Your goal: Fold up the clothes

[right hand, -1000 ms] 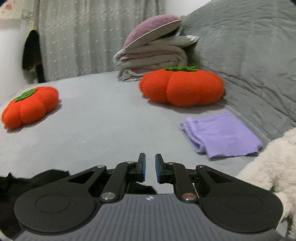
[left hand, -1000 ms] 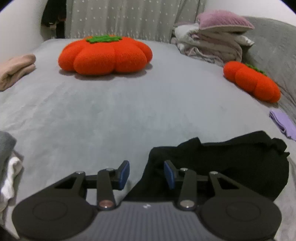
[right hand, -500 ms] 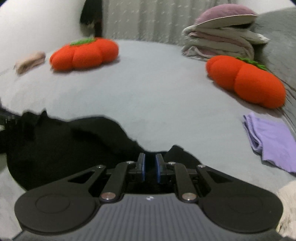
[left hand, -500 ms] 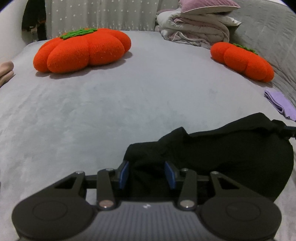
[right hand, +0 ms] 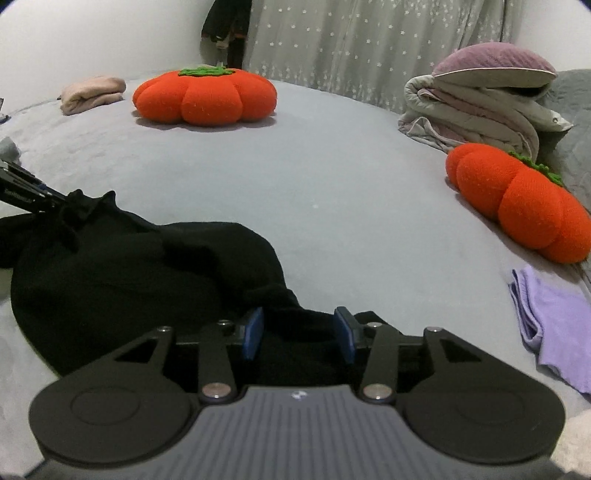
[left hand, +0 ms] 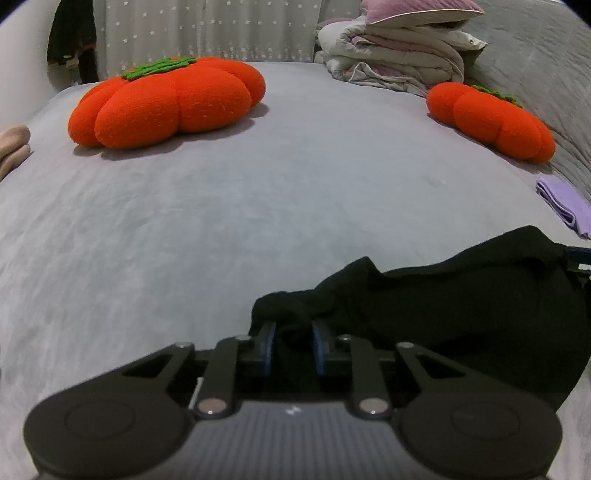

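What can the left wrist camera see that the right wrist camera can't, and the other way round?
Only the left wrist view shows the left tool from behind, its jaws closing on a bunch of the black garment.

Only the right wrist view shows the right tool from behind, its jaws opening with black cloth between them, and a dark bunch hanging at the wall unclipped.

Both show the grey bed, two orange pumpkin cushions, the folded purple cloth and the stacked bedding.

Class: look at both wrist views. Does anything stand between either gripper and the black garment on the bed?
Nothing visible does. The left gripper is closing with a bunch of the black garment already between its fingers. The right gripper is opening, with the garment's other end lying between its fingers. The pumpkin cushions lie well beyond.
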Tool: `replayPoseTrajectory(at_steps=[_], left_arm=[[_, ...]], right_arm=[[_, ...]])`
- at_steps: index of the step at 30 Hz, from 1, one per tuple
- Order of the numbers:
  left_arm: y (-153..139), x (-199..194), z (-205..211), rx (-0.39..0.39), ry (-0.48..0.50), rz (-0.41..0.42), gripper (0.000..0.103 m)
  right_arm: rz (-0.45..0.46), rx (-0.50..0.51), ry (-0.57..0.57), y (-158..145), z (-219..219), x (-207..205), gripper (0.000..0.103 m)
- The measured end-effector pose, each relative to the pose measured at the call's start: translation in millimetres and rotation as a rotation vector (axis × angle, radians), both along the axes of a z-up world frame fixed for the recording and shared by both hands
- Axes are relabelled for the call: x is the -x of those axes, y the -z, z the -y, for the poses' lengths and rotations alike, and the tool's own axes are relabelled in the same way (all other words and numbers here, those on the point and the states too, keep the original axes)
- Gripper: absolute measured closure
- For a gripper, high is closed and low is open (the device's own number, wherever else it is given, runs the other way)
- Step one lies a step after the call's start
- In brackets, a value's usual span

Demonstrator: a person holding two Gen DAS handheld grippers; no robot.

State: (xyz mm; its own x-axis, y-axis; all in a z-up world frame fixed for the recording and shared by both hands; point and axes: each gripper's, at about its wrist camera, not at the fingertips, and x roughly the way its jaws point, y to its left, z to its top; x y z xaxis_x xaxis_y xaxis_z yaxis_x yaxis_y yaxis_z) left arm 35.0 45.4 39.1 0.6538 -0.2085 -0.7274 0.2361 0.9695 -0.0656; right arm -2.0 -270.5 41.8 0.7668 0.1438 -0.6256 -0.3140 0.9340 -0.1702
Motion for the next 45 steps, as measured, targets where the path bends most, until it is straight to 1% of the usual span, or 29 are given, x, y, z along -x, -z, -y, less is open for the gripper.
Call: replayPoseTrajectory(at_steps=[1,3,7,9,11,12,13,15,18,20,21,22,23,24,27,28,36,40,45], left_arm=[[-0.5,-0.5,-0.1,0.002,-0.002,-0.001,0.090],[-1.4,-1.3,-1.2,0.005,-0.012,0.000,0.096],[-4.9,-1.9,-6.5,0.021,-0.063,0.016,0.098],[-8.5,-1.5,-10.8,0.037,-0.087,0.032,0.098],[-11.4,-1.1,-15.1,0.055,-0.104,0.045,0.098],[-11.7,-1.3,-15.8,0.057,-0.107,0.046,0.098],[-11.1,-1.7,-15.4,0.054,-0.106,0.043,0.098],[-10.1,-2.6,-14.7,0.050,-0.105,0.038,0.099],[-10.2,-4.1,-13.5,0.046,-0.102,0.039,0.099],[-11.6,-4.0,-15.1,0.054,-0.103,0.047,0.099],[-12.0,-3.7,-16.8,0.059,-0.105,0.050,0.099],[-12.0,-3.4,-17.5,0.060,-0.108,0.052,0.099],[-11.7,-3.3,-17.7,0.057,-0.110,0.052,0.099],[-11.8,-3.1,-17.9,0.054,-0.113,0.053,0.099],[-13.2,-2.3,-18.2,0.041,-0.120,0.062,0.099],[-14.7,-1.5,-19.0,0.042,-0.123,0.070,0.099],[-41.4,11.3,-33.9,0.096,-0.143,0.219,0.099],[-51.9,16.3,-38.5,0.105,-0.149,0.256,0.099],[-67.2,32.7,-39.9,0.110,-0.159,0.310,0.099]], right_arm=[[-0.001,-0.001,-0.003,0.2,-0.4,-0.4,0.056],[0.005,0.004,-0.019,-0.3,-1.9,1.1,0.056],[0.028,0.024,-0.059,-0.3,-6.0,5.9,0.056],[0.072,0.033,-0.076,-3.9,-7.8,11.1,0.056],[0.110,-0.033,-0.098,-13.4,-3.0,16.5,0.052],[0.128,-0.067,-0.108,-18.2,-0.5,19.2,0.044],[0.131,-0.076,-0.116,-19.0,-0.5,19.9,0.039],[0.135,-0.090,-0.131,-20.2,-1.0,21.0,0.038],[0.095,-0.016,-0.112,-8.2,-8.4,11.4,0.038],[0.068,-0.031,-0.088,-6.4,-6.5,3.6,0.042],[0.055,-0.039,-0.076,-5.6,-5.5,-0.3,0.058],[0.041,-0.047,-0.064,-4.8,-4.4,-4.2,0.082],[0.028,-0.056,-0.052,-4.0,-3.3,-8.1,0.091],[0.021,-0.062,-0.051,-3.9,-4.0,-9.0,0.096],[0.063,-0.052,-0.051,-9.1,-11.8,-4.1,0.097],[0.091,-0.049,-0.038,-12.5,-13.0,-1.7,0.098],[0.349,-0.051,0.094,-44.3,-8.1,20.6,0.098],[0.420,-0.054,0.135,-52.7,-4.8,26.0,0.099],[0.457,-0.020,0.156,-52.6,-9.2,33.4,0.099]])
